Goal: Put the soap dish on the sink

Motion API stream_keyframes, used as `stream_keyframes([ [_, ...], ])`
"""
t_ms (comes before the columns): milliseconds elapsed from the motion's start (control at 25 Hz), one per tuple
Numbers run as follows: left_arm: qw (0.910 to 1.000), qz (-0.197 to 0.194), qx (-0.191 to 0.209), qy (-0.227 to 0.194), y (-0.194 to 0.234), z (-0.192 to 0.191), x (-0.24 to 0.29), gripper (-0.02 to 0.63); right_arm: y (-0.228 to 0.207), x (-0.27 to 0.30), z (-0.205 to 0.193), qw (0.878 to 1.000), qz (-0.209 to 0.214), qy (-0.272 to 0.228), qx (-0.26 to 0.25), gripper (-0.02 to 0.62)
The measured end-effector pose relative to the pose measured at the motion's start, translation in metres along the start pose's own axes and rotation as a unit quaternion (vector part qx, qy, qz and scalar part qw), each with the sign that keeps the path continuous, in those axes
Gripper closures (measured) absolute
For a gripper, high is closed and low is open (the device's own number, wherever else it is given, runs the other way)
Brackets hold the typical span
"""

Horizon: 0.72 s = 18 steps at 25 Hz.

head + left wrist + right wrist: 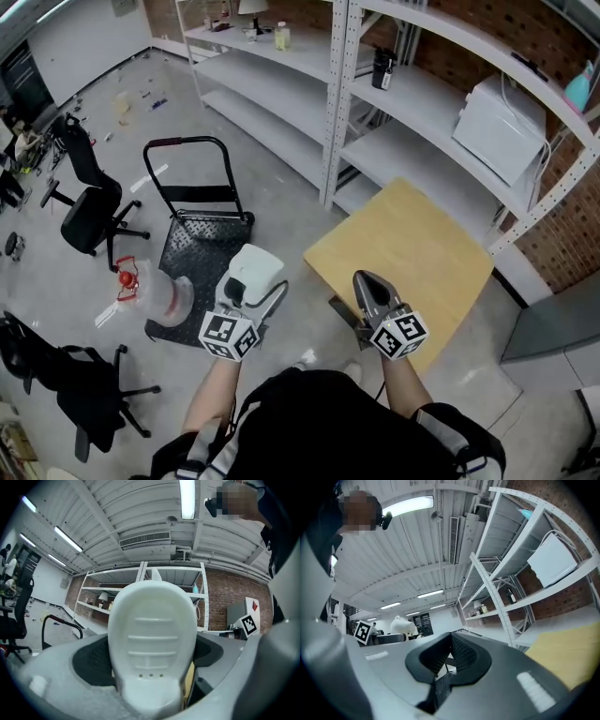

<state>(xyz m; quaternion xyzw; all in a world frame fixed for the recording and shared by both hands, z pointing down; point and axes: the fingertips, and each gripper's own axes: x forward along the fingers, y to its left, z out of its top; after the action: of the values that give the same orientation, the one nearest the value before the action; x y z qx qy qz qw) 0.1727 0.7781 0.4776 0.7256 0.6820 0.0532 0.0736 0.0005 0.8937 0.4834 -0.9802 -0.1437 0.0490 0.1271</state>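
You are holding the soap dish point(255, 266) in your left gripper point(251, 292), and that gripper's jaws are standing wide and pinching the dish by its two sides. In the left gripper view the white dish is filling the middle between the dark pads. It is standing on edge with its ribbed inner face and three small drain holes turned toward the camera, and its rounded end is pointing to 12 o'clock. In the head view the dish is sticking out at 12 o'clock from the gripper's marker cube point(228, 335), in the air above the floor.

Your right gripper point(362, 278) is carrying nothing. Its jaws are pressed together at the tips, and only a small gap is showing further back between the pads. It is hovering over the near corner of the yellow wooden worktop point(422, 234), most of which is lying toward 1 o'clock from it. The two grippers are pointing side by side, well apart.

A black hand cart point(202, 234) is sitting on the floor at 11 o'clock from the dish. Grey shelves point(281, 84) are running along the brick wall beyond the worktop.
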Motion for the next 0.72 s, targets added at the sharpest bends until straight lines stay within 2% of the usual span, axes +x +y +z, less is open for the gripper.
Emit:
stream_keyframes([
  [320,0.9973,0.072,-0.002,-0.013,0.034,0.007,-0.049,0.137,0.051,0.046,-0.017,0.996,0.091,0.020,0.007,0.589],
  [720,0.9875,0.147,-0.018,-0.054,0.032,0.015,-0.080,0.137,0.065,0.063,-0.019,0.983,0.175,0.059,-0.007,0.589],
])
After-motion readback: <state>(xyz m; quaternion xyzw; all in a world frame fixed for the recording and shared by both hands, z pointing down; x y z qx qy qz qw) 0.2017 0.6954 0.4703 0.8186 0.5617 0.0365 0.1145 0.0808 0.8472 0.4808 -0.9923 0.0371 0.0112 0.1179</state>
